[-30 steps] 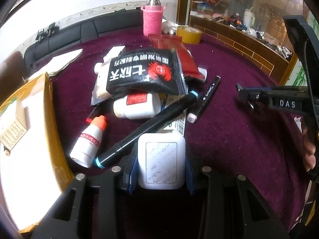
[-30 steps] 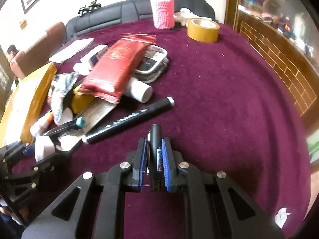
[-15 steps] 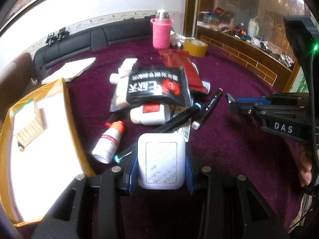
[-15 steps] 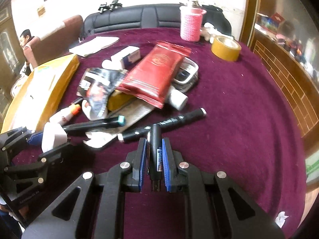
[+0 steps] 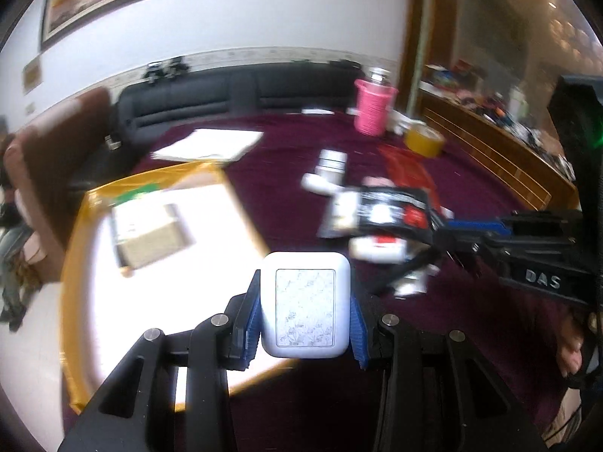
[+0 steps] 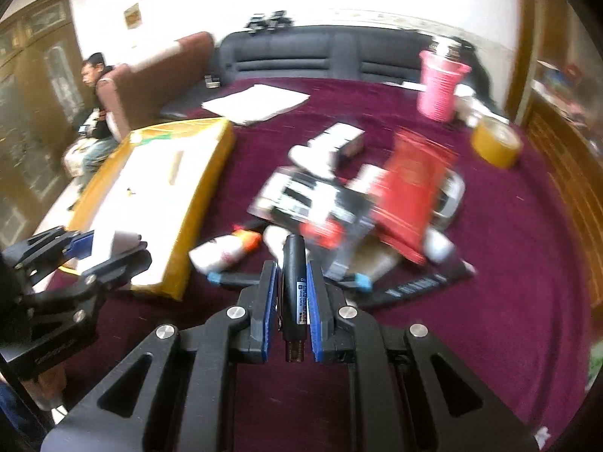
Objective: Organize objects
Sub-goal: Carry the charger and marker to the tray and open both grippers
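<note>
Left gripper (image 5: 305,310) was clamped on a white case (image 5: 306,303), both blue pads (image 5: 253,316) pressed against its sides, case held upright between the fingers. Ahead and left of it, a yellow-rimmed box (image 5: 73,263) with a white inside was seen, with a small carton (image 5: 150,239) lying in it. Whether the case was over the box edge or just beside it could not be told from the blur.

Right gripper (image 6: 294,293) was clamped on a thin black pen-like tool (image 6: 294,282), held lengthwise between the pads, label facing up, one end sticking out behind the jaws. Exact type of tool could not be read.

The rest of the pile was seen ahead of the right gripper on the purple cloth (image 6: 508,301): a white dropper bottle (image 6: 226,250) just ahead-left, a black marker (image 6: 418,282) just ahead-right, a red packet (image 6: 410,188) and a black packet (image 6: 320,203) farther ahead, overlapping. A tape roll (image 6: 495,145) and a pink cup (image 6: 441,84) were seen far ahead-right, well apart from the pile. The left gripper showed at the left edge of the right view, near the box corner.

Both views were motion-blurred.
</note>
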`<state>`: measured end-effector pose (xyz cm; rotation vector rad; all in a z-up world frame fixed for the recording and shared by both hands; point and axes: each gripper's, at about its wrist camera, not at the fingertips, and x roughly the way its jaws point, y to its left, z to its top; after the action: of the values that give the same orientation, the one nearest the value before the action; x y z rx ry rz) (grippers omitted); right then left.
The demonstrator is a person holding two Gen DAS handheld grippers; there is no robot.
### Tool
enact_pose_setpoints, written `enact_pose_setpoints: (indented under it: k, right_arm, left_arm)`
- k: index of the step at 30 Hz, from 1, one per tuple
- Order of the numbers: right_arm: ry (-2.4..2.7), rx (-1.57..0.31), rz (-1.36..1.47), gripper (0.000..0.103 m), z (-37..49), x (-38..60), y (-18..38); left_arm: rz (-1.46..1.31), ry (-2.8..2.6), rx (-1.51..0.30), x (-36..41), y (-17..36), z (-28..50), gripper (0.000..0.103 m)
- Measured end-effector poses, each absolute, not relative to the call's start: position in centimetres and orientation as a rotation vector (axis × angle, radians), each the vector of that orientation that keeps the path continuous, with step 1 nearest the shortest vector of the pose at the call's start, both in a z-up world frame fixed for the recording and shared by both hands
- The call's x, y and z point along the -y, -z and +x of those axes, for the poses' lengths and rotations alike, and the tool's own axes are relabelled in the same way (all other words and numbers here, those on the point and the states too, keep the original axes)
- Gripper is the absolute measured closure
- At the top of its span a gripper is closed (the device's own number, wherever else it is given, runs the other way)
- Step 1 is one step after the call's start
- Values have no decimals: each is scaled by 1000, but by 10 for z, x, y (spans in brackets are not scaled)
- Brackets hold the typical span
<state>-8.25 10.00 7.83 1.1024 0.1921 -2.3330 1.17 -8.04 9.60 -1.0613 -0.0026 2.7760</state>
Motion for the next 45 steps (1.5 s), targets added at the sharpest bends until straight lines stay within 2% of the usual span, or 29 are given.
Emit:
enact_pose_setpoints:
  k: [7,15,26,45]
  right_arm:
    - [2160,-206,1100,90,-96,-17,-83]
    - [2038,-180,1199,90,-154,83,-63]
    - [2053,-118,1313,90,-234,145,-29]
    - [2025,-79,1365,90,-257,170,-14]
  left_arm:
    - [-1147,-2894,159,169,-92,-9,68]
    - [-1374,-2923,215,240,-68,-55,68]
    - [-1504,-2867,234,260,-41,-97,68]
    - [-1533,-2841,314,272,-43,-108,68]
